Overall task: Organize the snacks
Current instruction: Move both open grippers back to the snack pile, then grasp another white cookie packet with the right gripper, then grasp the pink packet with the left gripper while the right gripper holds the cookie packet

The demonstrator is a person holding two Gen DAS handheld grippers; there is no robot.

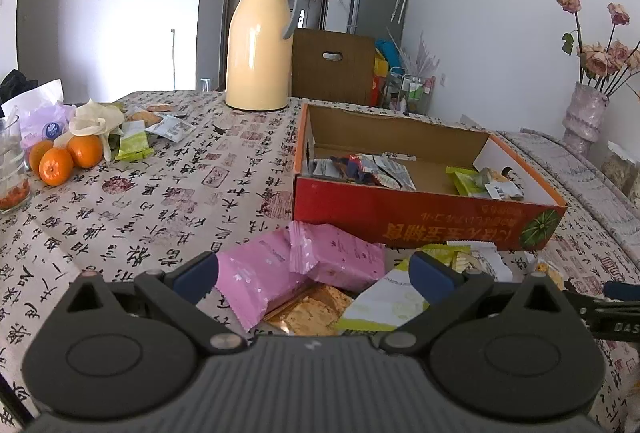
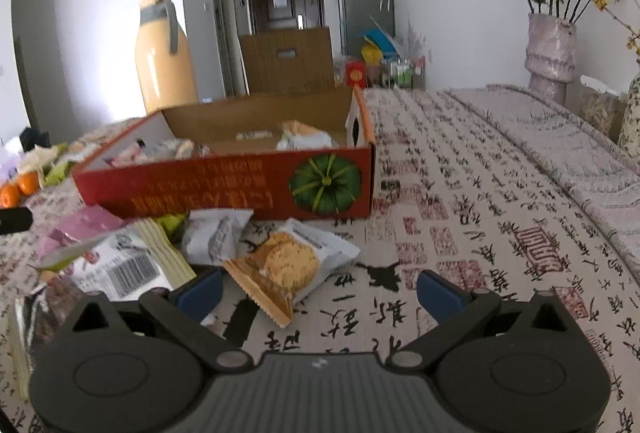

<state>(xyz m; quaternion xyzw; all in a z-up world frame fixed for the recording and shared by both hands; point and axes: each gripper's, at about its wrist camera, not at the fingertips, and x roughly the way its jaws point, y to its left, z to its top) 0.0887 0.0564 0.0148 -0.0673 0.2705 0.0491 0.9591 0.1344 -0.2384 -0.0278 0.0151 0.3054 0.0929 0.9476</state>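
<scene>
A red cardboard box (image 1: 424, 217) (image 2: 224, 189) holds several snack packets on the calligraphy tablecloth. In front of it lies a loose pile. Two pink packets (image 1: 304, 265) sit between the fingers of my open left gripper (image 1: 314, 275), with a brown cracker pack (image 1: 312, 307) and a white-green packet (image 1: 384, 303) beside them. My right gripper (image 2: 318, 293) is open just above the table, and a cookie packet (image 2: 288, 267) lies at its left finger. A barcode packet (image 2: 120, 269) and a grey-white packet (image 2: 216, 233) lie further left. Nothing is gripped.
A yellow thermos jug (image 1: 260, 45) stands behind the box. Oranges (image 1: 64, 157), a glass (image 1: 12, 169), tissues and more packets (image 1: 136, 145) sit at the far left. A vase of dried roses (image 2: 550, 49) stands at the right. Bare tablecloth (image 2: 480, 225) lies right of the box.
</scene>
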